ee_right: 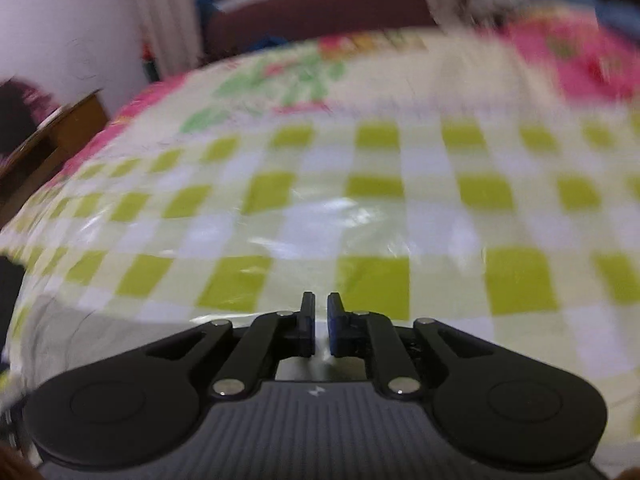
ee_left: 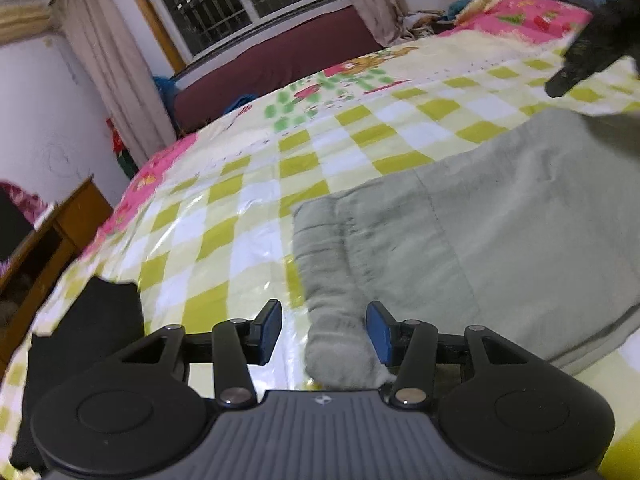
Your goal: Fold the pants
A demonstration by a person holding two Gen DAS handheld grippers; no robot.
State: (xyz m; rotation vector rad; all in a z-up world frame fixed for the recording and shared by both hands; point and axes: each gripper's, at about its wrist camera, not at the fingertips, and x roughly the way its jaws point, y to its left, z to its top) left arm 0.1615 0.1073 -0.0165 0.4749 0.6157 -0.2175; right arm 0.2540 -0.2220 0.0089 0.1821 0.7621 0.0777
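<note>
On the checked bedspread (ee_left: 248,184) lie the grey-green pants (ee_left: 500,232), spread fairly flat with one ribbed cuff (ee_left: 340,340) reaching toward the left gripper (ee_left: 324,332). Its fingers stand apart either side of that cuff, not pressing it. Soft, light and floppy by the look, the cloth would best be pinched at cuff or hem. Angled down over bare bedspread, the right gripper (ee_right: 320,328) has its fingers nearly together, holding nothing
</note>
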